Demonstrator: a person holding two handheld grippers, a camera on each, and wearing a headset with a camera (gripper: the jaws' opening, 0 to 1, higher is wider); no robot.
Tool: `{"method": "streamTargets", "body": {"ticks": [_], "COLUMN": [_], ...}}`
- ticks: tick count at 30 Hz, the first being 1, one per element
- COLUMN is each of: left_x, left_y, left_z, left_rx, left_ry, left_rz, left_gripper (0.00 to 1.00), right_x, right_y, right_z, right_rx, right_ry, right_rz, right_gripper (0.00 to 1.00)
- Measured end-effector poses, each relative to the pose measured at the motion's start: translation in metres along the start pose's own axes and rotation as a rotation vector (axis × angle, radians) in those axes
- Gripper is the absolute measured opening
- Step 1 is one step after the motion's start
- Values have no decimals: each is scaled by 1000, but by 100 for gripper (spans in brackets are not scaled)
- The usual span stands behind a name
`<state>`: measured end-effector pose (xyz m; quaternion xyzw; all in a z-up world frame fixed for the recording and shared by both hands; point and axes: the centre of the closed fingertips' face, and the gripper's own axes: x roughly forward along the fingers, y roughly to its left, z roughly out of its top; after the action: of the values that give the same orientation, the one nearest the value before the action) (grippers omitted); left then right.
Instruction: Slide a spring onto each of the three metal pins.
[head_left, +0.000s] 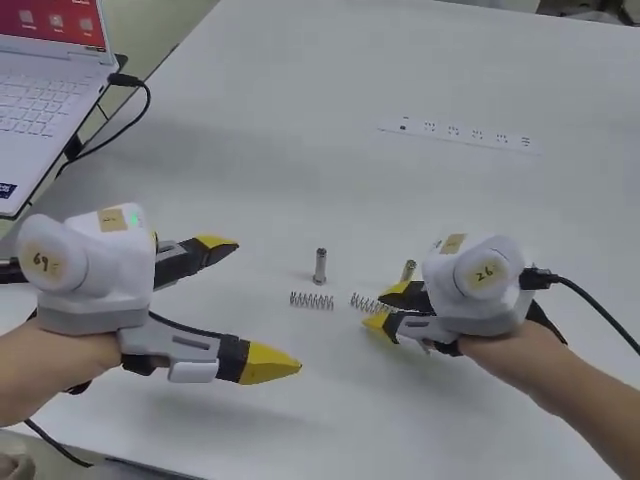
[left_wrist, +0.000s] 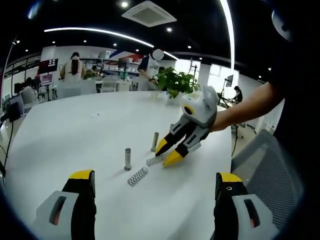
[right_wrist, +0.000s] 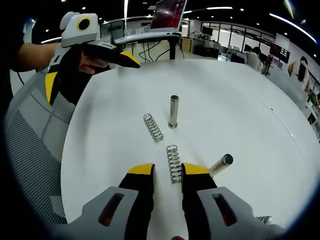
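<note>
- Between the yellow-tipped fingers (right_wrist: 142, 172) of the right gripper (right_wrist: 168, 172) lies one spring (right_wrist: 173, 162), flat on the white bench (head_left: 300, 150). Its near end is in the gap between the two tips.
- These fingers are released. They stand only a little apart, and in the right gripper view a strip of bench shows on each side of the spring, so they are around it but not pressing it.
- A second spring (right_wrist: 153, 127) lies on the bench a little further out, apart from the first one and nothing is touching it.
- Just beside the far end of this second spring one metal pin (right_wrist: 173, 111) stands upright on the bench, bare.
- Another pin (right_wrist: 221, 164) is close to the right gripper, just beside its right finger. It is also bare. In the head view it seems to stand upright, but in the right gripper view it looks tilted, so I cannot tell its lean for sure.
- The left gripper (head_left: 263, 305) hovers well apart from the springs and pins, at the person's left side. Its fingers are spread wide and hold nothing, and they point toward the springs.
- At the far left of the bench sits an open white laptop (head_left: 40, 90) with a black cable (head_left: 130, 110) plugged in.
- Further back lies a white power strip (head_left: 460, 133).
</note>
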<state>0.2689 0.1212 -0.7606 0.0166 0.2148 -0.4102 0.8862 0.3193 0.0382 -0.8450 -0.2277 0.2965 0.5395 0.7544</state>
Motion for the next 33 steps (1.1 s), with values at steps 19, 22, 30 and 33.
{"method": "streamTargets", "body": {"ticks": [19, 22, 30, 33], "left_x": [-4, -3, -1, 0], "left_y": [2, 1, -3, -4], "left_z": [-5, -4, -1, 1], "left_rx": [-14, -12, -3, 2], "left_ry": [-1, -1, -2, -4], "left_rz": [11, 10, -2, -4], "left_gripper": [97, 97, 97, 97], "right_x": [7, 6, 2, -4], "right_y": [-2, -2, 3, 3], "right_z": [-5, -5, -5, -3], "right_rx": [-1, -14, -36, -18], "right_ry": [24, 21, 23, 11], "right_rz": [-1, -3, 0, 0], "right_gripper": [9, 9, 8, 8]}}
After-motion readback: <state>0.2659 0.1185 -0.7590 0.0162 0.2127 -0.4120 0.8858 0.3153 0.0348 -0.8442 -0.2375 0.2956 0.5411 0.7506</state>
